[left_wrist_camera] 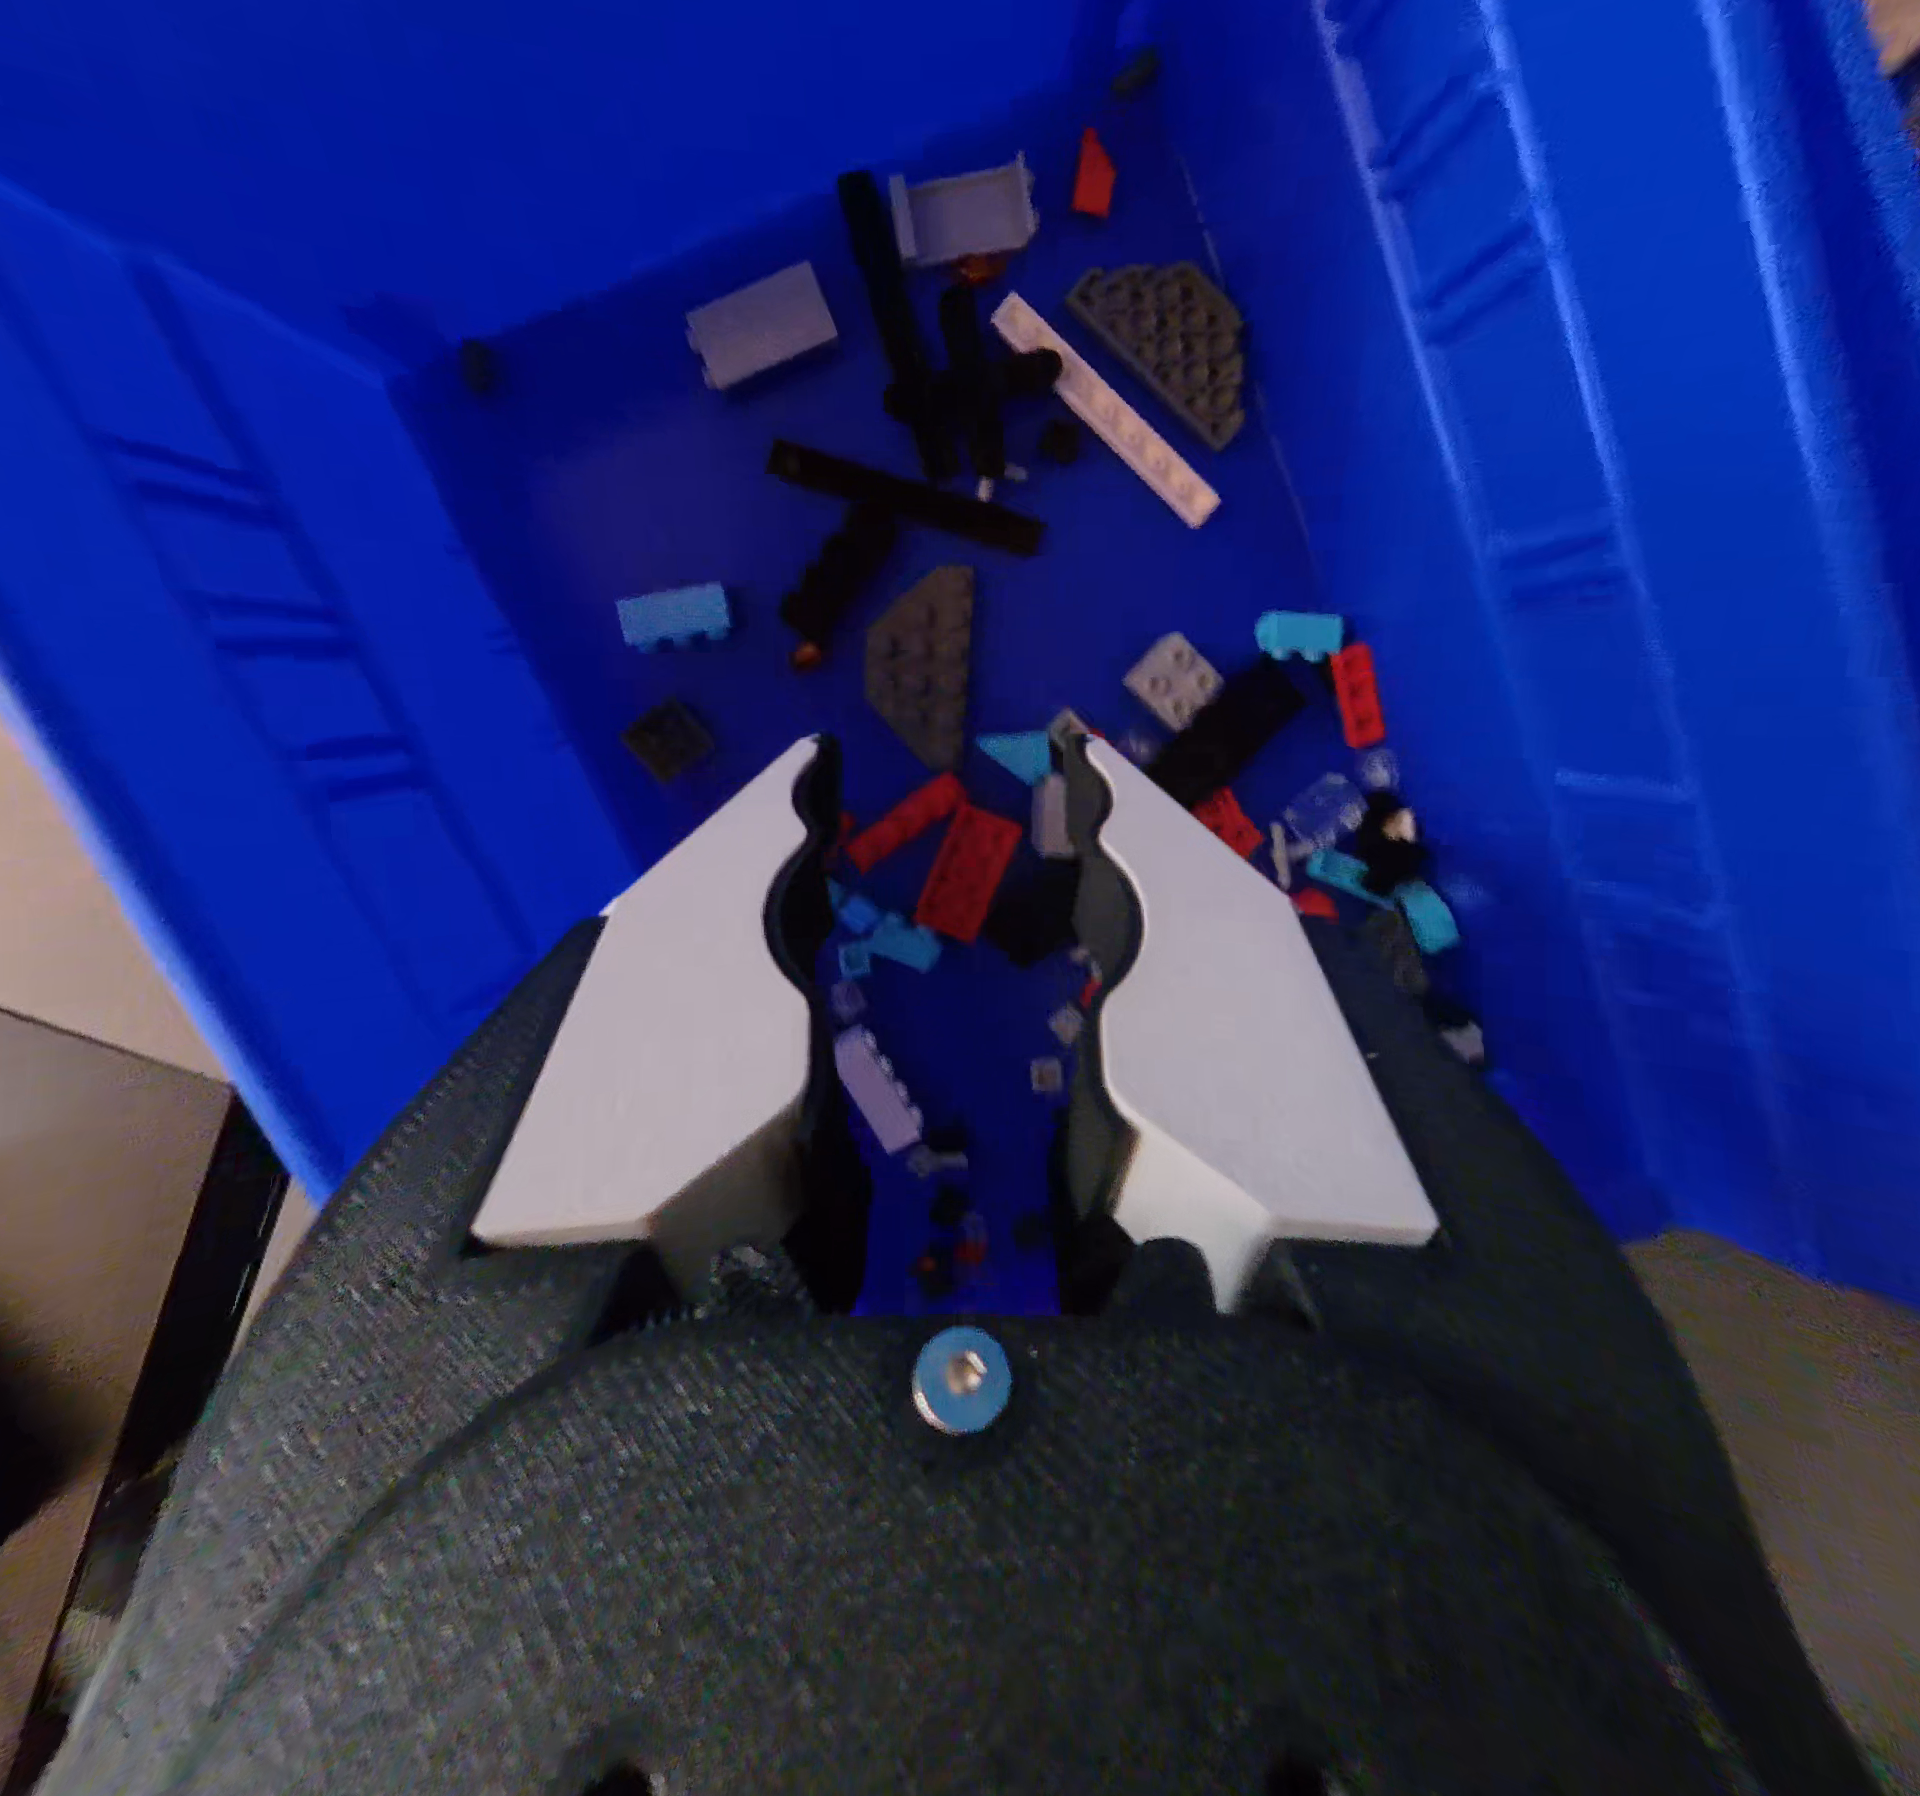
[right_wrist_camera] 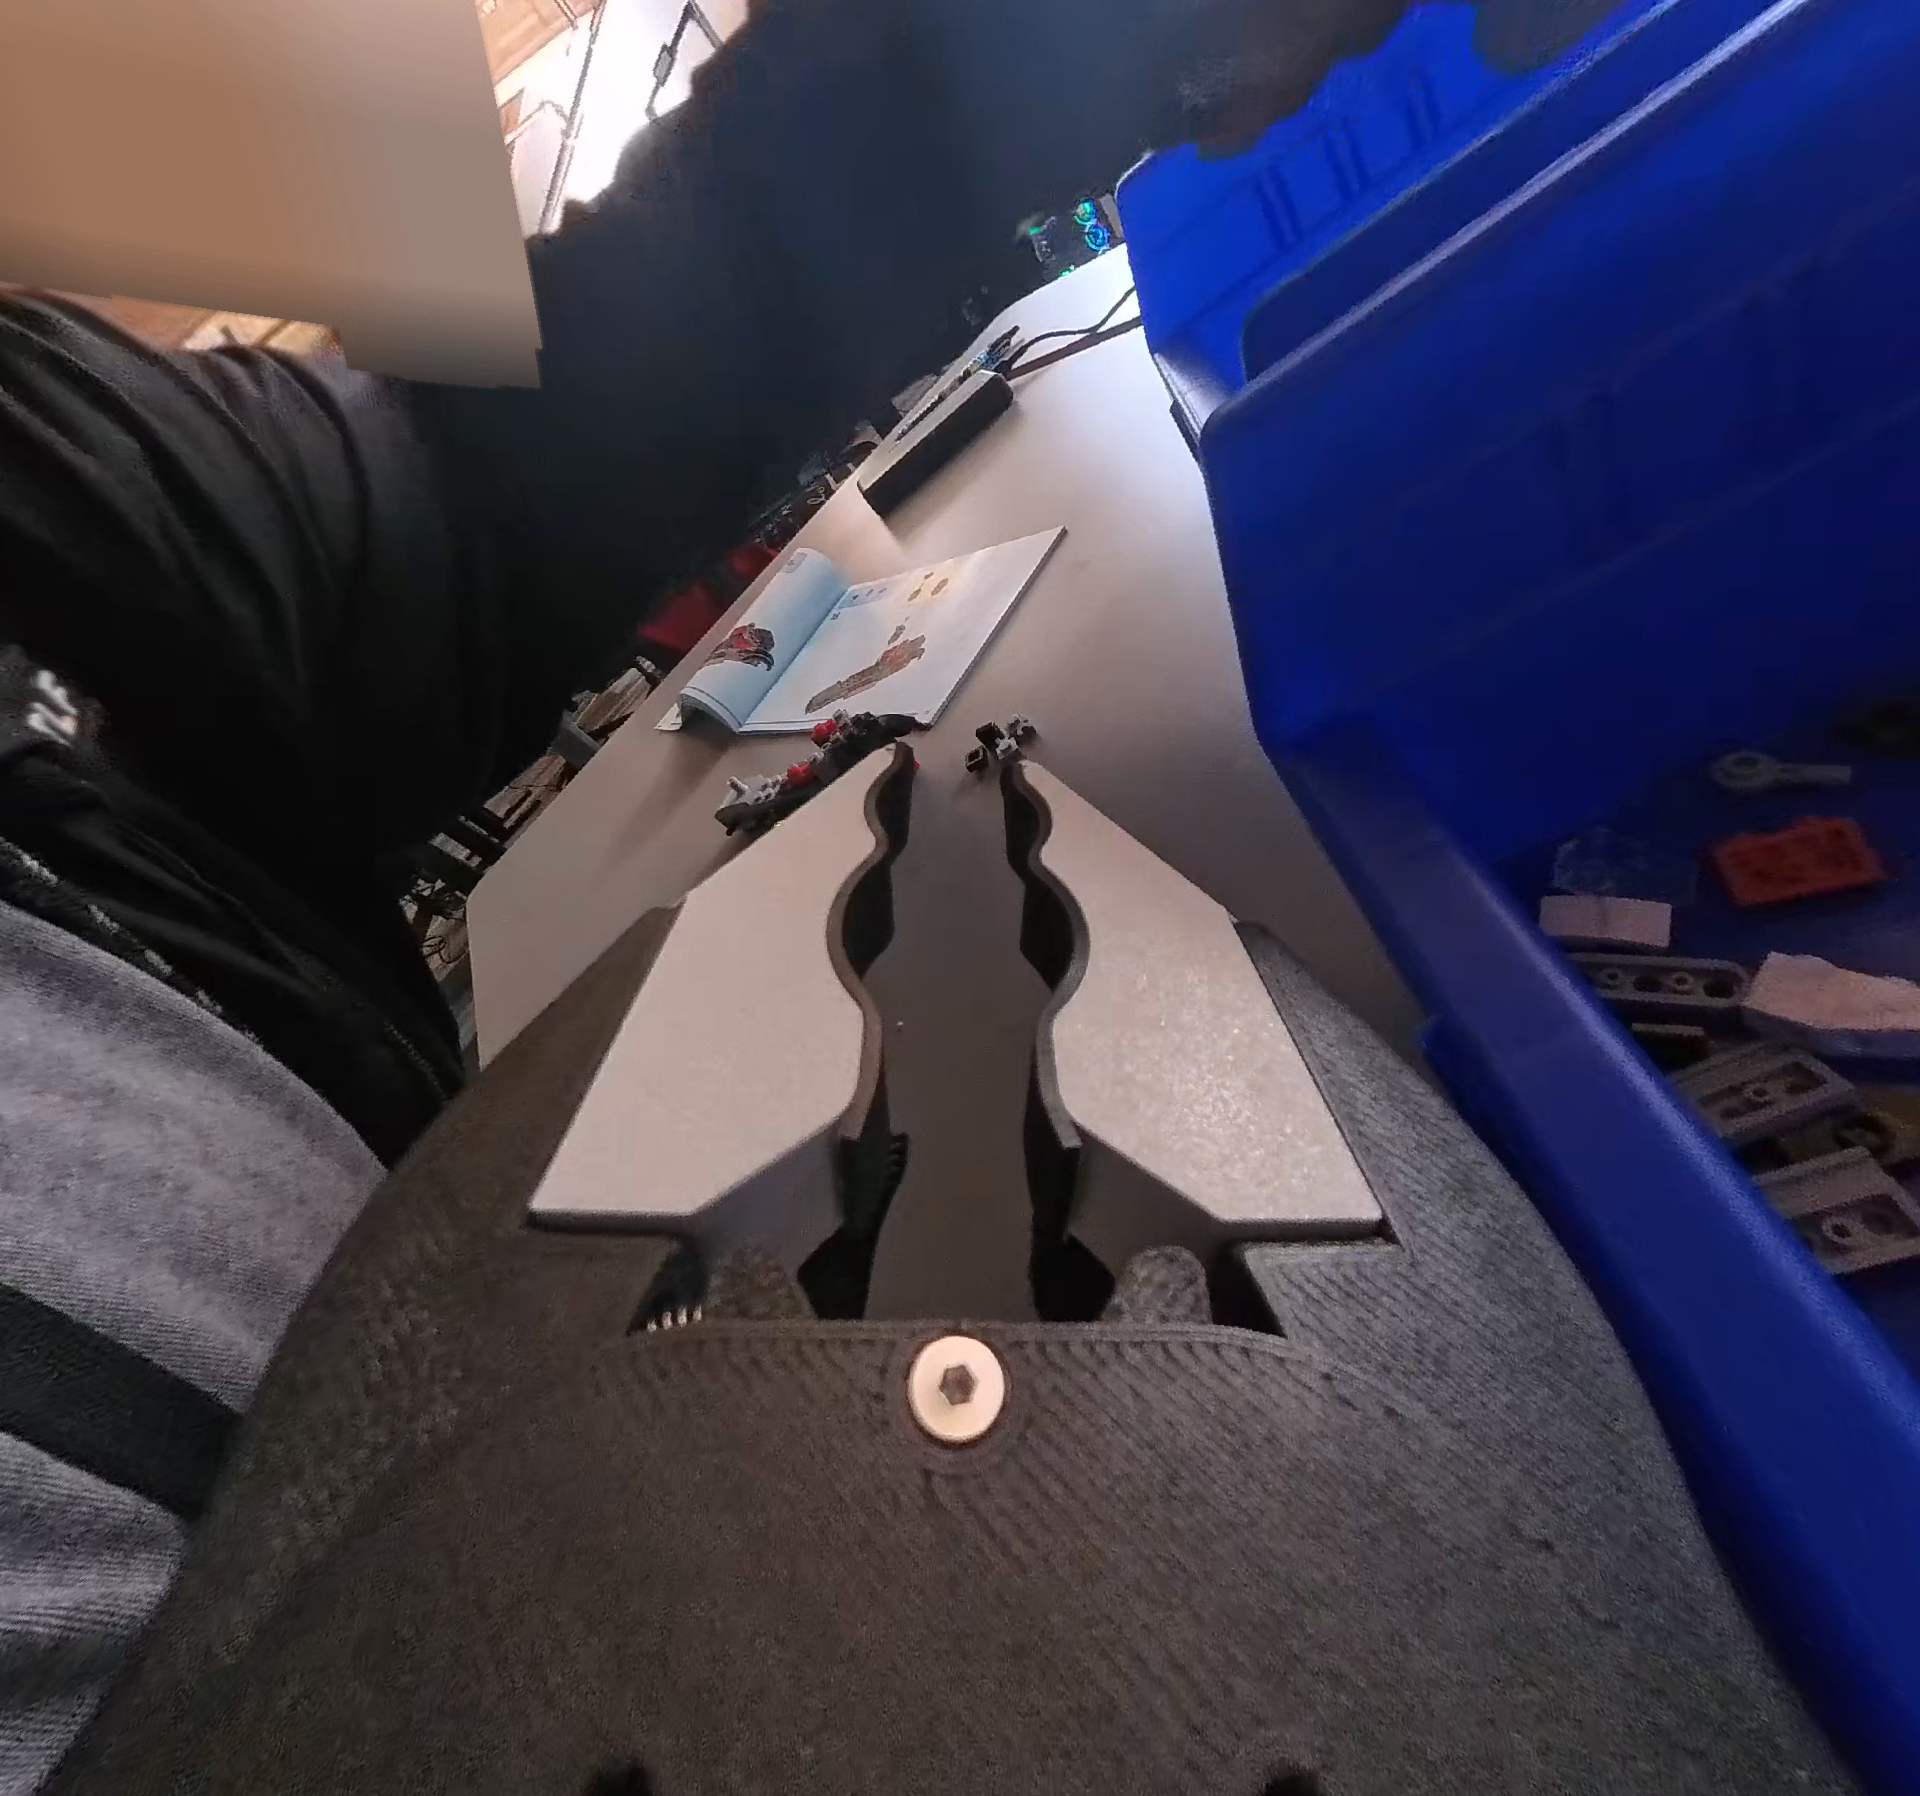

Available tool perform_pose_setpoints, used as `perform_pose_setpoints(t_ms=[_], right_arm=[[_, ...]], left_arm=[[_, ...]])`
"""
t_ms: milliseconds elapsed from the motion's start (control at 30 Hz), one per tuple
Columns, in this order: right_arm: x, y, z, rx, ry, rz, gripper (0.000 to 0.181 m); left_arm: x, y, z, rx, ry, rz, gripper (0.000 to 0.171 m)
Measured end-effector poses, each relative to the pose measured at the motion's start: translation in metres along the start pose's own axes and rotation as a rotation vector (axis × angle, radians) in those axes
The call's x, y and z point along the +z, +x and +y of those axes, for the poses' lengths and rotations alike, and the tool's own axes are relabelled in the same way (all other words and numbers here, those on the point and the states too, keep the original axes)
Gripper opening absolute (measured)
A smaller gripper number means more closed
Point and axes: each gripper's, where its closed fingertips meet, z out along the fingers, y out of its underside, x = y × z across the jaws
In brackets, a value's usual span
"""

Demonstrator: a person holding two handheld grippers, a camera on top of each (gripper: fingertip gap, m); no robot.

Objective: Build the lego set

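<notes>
2 claws gape empty: left claw (left_wrist_camera: 951,759) over studded bricks (left_wrist_camera: 966,868) in ribbed blue bin (left_wrist_camera: 1558,499), right claw (right_wrist_camera: 958,767) above smooth table (right_wrist_camera: 1122,624)

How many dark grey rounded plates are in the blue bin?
2. One dark grey plate lies at the far right; another plate lies mid-floor, ahead of the left gripper. Others may be hidden.
</notes>
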Motion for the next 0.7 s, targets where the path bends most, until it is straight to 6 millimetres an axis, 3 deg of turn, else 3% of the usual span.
perform_pose_setpoints(t_ms=[233, 367, 467, 700], right_arm=[[0.001, 0.000, 0.001, -0.004, -0.008, 0.006, 0.019], [0.002, 0.001, 0.003, -0.010, -0.019, 0.013, 0.020], [0.003, 0.001, 0.003, -0.013, -0.023, 0.017, 0.021], [0.003, 0.001, 0.003, -0.013, -0.021, 0.018, 0.021]], left_arm=[[-0.028, 0.047, 0.072, 0.071, -0.077, 0.153, 0.045], [-0.030, 0.062, 0.107, 0.065, -0.150, 0.172, 0.043], [-0.032, 0.063, 0.113, 0.030, -0.144, 0.165, 0.034], [-0.028, 0.068, 0.123, -0.010, -0.163, 0.191, 0.034]])
